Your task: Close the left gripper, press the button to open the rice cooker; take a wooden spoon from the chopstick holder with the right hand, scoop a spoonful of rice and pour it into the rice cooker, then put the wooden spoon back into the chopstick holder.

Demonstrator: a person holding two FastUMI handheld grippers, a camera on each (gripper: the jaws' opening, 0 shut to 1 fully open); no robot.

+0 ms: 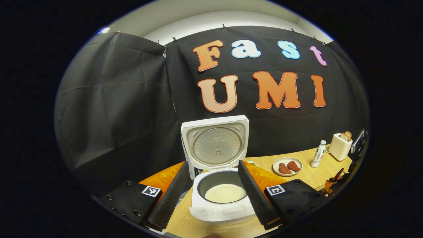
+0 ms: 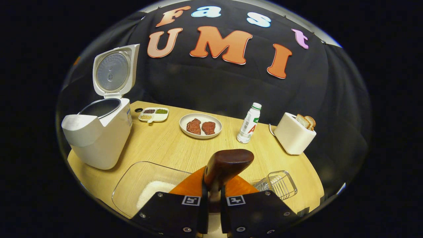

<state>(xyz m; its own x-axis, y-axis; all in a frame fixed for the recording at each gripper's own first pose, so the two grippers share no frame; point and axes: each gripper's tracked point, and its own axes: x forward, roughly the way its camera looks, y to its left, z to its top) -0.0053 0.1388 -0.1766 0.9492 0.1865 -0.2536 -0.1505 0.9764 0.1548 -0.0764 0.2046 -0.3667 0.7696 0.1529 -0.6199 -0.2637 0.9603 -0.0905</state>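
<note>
Black cloth walls back a pale wooden worktop (image 2: pixel 165 145) that carries one of nearly everything. One white rice cooker (image 2: pixel 99 135) stands at its left end with the lid (image 2: pixel 112 71) swung upright; in the left gripper view the grey inner pot (image 1: pixel 222 185) holds a low mound of white rice (image 1: pixel 225 193). The left tongs (image 1: pixel 214 185) hover in front of the cooker with their two fingers spread wide apart, holding nothing. The right tongs (image 2: pixel 211 198) are closed together on the handle of one dark brown wooden spoon (image 2: pixel 228 165), whose bowl rises just above them. Below and left of the spoon lies one clear rectangular container (image 2: pixel 138 185) with white rice in it, and to the right one small wire chopstick holder (image 2: pixel 277 185). Farther back sit one small white divided dish (image 2: pixel 154 114) with four lots of grains, one round white plate (image 2: pixel 200 125) bearing two reddish-brown pieces of meat, one white bottle (image 2: pixel 249 124) with a green cap, and one cream toaster (image 2: pixel 294 134) holding two slices of bread.
</note>
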